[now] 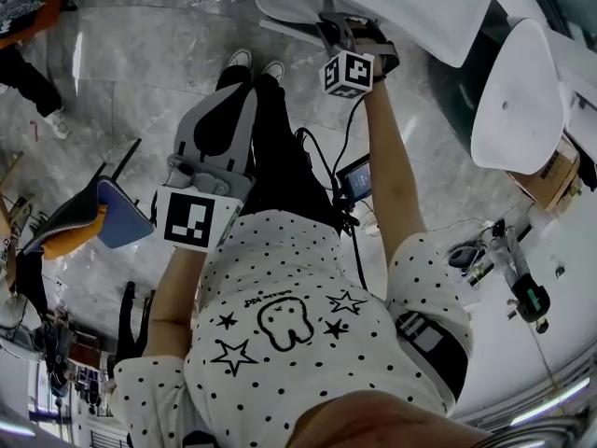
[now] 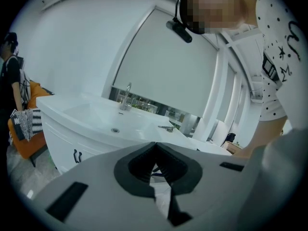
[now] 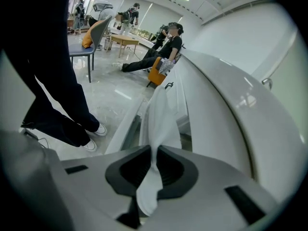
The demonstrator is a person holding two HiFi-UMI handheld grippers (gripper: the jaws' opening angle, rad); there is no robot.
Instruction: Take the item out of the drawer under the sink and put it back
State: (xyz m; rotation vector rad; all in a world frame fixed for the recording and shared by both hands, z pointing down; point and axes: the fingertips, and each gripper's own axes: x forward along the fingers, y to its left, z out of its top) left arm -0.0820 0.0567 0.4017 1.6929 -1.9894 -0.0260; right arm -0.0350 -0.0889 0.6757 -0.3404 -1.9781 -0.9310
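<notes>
My right claw [image 3: 154, 150] gripped a white cloth [image 3: 161, 121], whose far end reached over the open drawer [image 3: 126, 129] under the sink [image 3: 231, 109]. My left claw [image 2: 155, 146], nearer and to the left, was closed and empty.

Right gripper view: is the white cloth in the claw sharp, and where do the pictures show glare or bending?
Right gripper view: the white cloth is sharp enough, softer near the right claw; glare lies on the sink. Left gripper view: even light, the sink's edges bow. Head view: strong fisheye, shiny floor.
</notes>
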